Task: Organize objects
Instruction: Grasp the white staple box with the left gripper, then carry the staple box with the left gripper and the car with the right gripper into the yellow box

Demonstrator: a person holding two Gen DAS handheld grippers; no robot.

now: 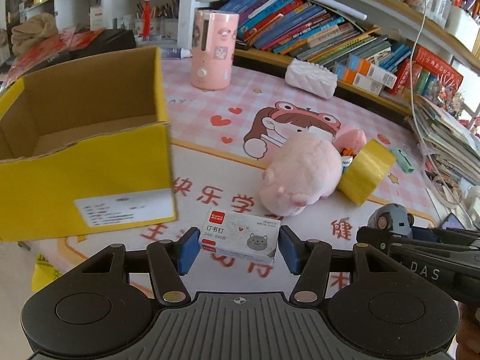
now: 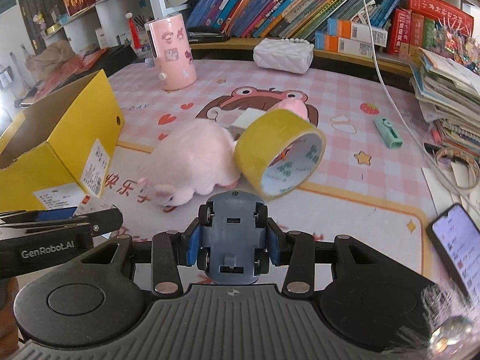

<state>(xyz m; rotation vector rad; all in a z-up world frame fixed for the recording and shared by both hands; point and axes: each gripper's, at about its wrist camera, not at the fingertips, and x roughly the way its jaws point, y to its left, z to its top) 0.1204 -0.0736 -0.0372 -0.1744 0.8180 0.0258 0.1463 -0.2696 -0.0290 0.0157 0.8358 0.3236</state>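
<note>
Jaws first: on the left wrist view, the left gripper [image 1: 239, 247] is clamped on the staple box [image 1: 240, 238], pads pressed to both ends, just off the mat [image 1: 300, 114] with the yellow carton [image 1: 90, 162] open close by at left. Over to the right wrist view: the right gripper [image 2: 233, 244] pinches the toy car [image 2: 232, 240] belly-up (wheels showing). Mid-carry, I'd say; next, swing both over the carton and let go.
</note>
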